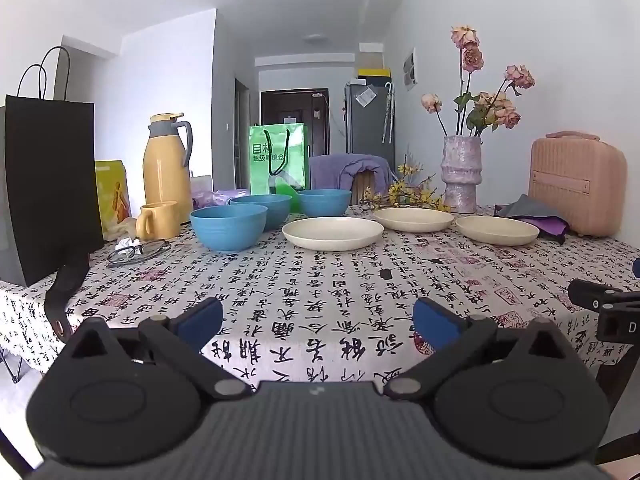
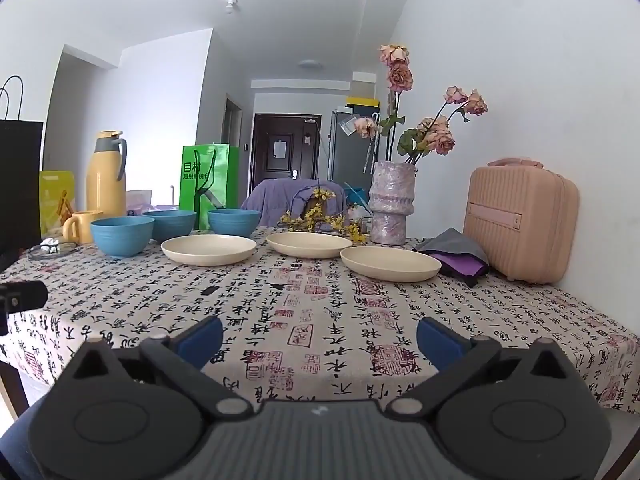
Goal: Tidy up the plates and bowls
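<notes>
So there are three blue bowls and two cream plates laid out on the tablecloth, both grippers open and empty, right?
Not quite: there are three cream plates, not two, as the right wrist view shows. The three blue bowls and both open, empty grippers are right.

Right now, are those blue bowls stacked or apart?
Apart. The three blue bowls each sit upright on the tablecloth side by side, none nested.
</notes>
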{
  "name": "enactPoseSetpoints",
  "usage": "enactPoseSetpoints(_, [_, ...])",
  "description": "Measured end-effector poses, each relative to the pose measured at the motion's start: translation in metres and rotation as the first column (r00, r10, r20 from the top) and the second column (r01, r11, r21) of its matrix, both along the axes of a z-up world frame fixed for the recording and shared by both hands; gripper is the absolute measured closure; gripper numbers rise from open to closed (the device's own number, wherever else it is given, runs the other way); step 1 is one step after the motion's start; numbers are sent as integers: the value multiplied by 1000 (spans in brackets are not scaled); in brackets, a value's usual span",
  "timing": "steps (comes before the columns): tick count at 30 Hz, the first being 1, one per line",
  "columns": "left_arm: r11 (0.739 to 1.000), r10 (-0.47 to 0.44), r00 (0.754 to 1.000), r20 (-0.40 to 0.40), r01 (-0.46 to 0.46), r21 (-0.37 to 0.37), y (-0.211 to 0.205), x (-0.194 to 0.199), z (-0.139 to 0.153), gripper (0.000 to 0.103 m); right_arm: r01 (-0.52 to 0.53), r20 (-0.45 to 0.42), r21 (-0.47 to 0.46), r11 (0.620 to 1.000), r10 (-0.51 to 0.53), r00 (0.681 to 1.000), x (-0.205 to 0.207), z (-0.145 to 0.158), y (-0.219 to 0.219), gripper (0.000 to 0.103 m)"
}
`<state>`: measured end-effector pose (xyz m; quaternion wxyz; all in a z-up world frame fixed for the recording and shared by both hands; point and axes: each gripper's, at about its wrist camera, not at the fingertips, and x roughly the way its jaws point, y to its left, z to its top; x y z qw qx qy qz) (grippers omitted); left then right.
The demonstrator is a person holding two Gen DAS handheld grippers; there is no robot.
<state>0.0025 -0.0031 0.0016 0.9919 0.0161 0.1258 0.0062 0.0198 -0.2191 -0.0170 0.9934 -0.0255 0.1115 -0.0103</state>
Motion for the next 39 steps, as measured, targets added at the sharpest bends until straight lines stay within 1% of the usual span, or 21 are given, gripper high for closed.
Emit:
enactPoseSetpoints(13, [1000, 0, 1000, -1, 0, 0, -2, 1, -2, 0, 8, -5, 5, 1000, -8, 1000, 0, -2, -1, 0])
enactPoseSetpoints(19, [1000, 1, 1000, -3, -1, -2, 0, 1, -2, 0, 13, 2, 24, 1000, -13, 1000, 0, -1, -5, 0])
enactPoseSetpoints(39, [1000, 2, 1000, -1, -2, 1, 0, 0, -3, 0, 27, 7, 8, 1000, -27, 1000, 0, -3, -6, 0])
